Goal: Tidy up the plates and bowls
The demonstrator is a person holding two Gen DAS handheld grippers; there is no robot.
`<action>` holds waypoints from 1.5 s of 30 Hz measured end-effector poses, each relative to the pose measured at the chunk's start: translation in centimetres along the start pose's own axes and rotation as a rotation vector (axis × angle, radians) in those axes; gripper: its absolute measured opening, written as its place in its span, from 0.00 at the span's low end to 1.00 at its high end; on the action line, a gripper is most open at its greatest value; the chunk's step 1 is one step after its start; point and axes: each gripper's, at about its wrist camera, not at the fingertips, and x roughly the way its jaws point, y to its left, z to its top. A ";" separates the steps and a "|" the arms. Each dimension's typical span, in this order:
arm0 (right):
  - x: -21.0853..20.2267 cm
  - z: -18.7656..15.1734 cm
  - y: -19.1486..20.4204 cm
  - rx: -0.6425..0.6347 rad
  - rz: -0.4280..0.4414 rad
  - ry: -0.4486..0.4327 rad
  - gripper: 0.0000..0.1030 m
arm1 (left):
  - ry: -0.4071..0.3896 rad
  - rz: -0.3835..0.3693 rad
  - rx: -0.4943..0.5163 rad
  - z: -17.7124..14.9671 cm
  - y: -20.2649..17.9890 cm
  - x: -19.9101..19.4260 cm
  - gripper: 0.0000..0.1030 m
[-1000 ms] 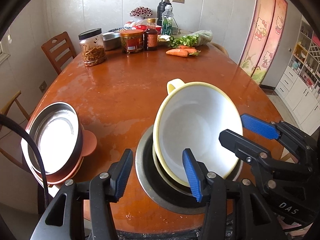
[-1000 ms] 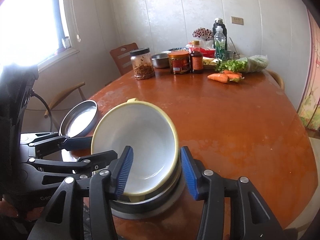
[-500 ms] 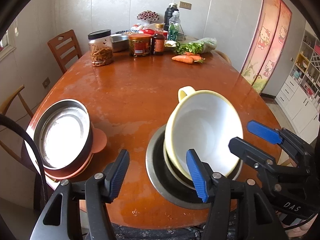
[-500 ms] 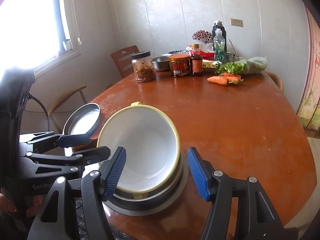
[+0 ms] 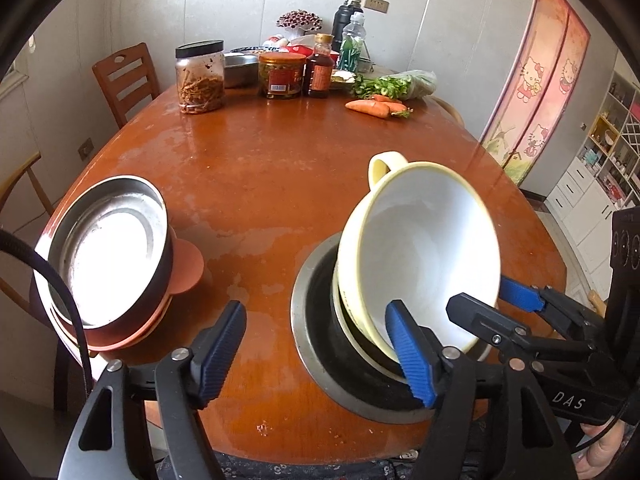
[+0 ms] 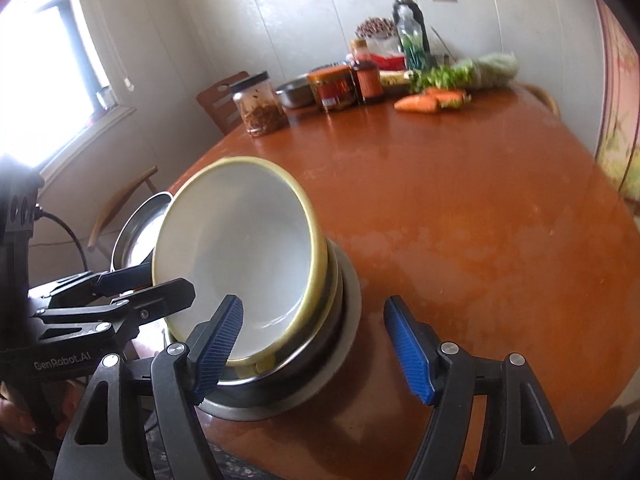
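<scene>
bowl let go, tilted in the steel stack

nearest: left gripper (image 5: 320, 350) and right gripper (image 6: 320, 344), jaws just widened, both released, grasping nothing. white bowl (image 5: 420, 252) now leaning in the steel bowl (image 5: 316, 344) near the worktop (image 5: 260, 168) front edge, not yet seated flat; likely needs a nudge. left: second stack (image 5: 108, 256) overhanging the edge. beyond: bare middle, then jars (image 5: 200, 76) and carrots (image 5: 372, 107).

Both tongs (image 5: 316, 352) (image 6: 320, 348) have just opened wider.
</scene>
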 end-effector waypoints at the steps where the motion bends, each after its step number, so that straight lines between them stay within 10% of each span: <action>1: 0.2 -0.1 -0.2 0.017 -0.003 0.007 0.72 | 0.002 0.008 -0.002 0.0 0.0 0.2 0.72; 45: 0.7 -1.0 -1.1 0.052 0.138 0.022 0.69 | 0.101 -0.080 -0.102 -0.3 0.2 4.4 0.76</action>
